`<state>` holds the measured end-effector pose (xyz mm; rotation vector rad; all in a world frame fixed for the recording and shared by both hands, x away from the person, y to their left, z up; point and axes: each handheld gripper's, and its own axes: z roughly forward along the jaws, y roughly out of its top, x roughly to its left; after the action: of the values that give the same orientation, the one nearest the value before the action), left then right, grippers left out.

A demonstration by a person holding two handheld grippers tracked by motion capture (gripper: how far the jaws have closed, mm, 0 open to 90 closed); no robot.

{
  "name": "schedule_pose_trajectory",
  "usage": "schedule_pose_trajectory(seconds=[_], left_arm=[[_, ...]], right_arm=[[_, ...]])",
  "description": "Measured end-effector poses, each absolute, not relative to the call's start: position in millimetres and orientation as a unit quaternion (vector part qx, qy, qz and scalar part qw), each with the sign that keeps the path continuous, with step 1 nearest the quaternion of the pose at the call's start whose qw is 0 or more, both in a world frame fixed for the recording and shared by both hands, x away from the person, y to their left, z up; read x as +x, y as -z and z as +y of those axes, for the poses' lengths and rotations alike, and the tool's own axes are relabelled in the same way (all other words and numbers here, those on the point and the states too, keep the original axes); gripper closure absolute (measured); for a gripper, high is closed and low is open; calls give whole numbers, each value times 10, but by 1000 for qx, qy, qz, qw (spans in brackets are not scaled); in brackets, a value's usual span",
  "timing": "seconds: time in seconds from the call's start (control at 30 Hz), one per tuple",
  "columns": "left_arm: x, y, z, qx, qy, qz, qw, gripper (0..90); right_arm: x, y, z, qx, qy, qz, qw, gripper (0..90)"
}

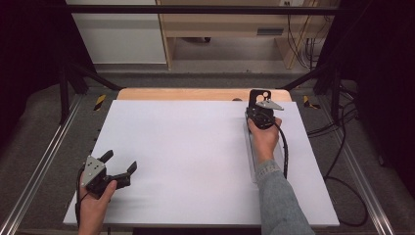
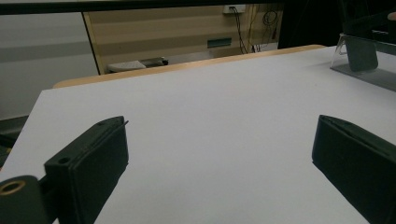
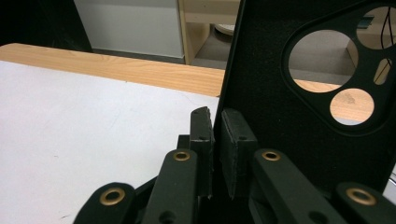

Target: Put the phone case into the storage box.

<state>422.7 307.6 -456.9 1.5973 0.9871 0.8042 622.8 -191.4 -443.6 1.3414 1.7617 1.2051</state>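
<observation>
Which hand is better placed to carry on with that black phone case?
Right: the right gripper is already shut on the black phone case at the table's far edge. The left gripper is open, near the front-left corner.

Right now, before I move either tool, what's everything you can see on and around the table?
Phone case: 1, black, camera cutouts, held upright at the far right of the sheet, edge between the right tool's jaws.
Clear stand: 1, transparent, far right part of the sheet, under the right hand in the high view.
Sheet: 1, white, covers most of the table.
Table: 1, wood, a strip shows beyond the sheet's far edge.
Rails: 2, metal, one along each side of the table.
Cables: several, black, floor to the right.
Left tool: 1, black, near left corner, jaws wide apart, holding nothing.
Right tool: 1, black, jaws shut on the case.
</observation>
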Motion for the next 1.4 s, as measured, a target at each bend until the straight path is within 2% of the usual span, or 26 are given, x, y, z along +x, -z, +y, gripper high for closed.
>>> schedule_pose_trajectory(seconds=[0.57, 1.4], left_arm=[[4230, 4569, 3076, 668, -335, 412, 522, 41], [4226, 4565, 3070, 669, -338, 409, 520, 41]], right_arm=[[6207, 4425, -1913, 508, -455, 665, 305, 785], [6115, 4330, -1979, 507, -473, 651, 309, 773]])
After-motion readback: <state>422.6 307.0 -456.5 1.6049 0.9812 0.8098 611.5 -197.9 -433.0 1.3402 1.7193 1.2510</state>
